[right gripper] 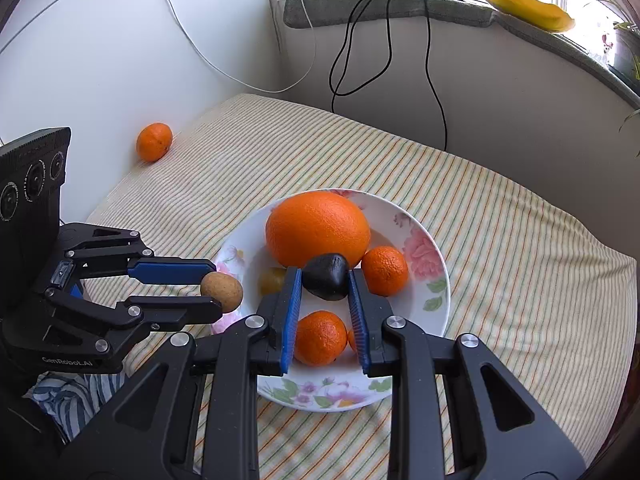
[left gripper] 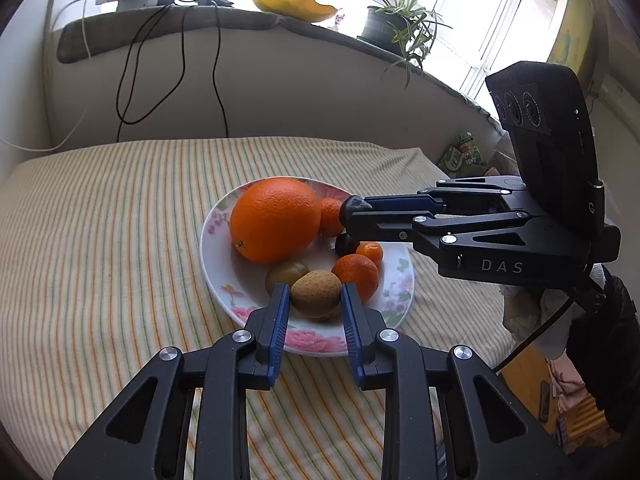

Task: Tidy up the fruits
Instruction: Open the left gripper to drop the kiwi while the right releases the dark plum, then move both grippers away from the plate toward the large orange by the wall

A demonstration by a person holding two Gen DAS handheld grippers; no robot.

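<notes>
Left wrist: right gripper (left gripper: 354, 210) reads "DAS", jaws holding dark fruit (right gripper: 325, 276) | left gripper (left gripper: 314, 300) "GenRobot.AI", jaws holding kiwi (left gripper: 316, 294)

Fruits in plate (right gripper: 434, 300) on bedsheet (right gripper: 500, 240); tangerine (right gripper: 154, 142) apart, far-left.

Left gripper (left gripper: 315, 294) clamped on the brown fruit (left gripper: 316, 293), fingers reaching forward. Right gripper (right gripper: 325, 277) clamped on the dark fruit (right gripper: 326, 276), fingers level, near the left.
</notes>
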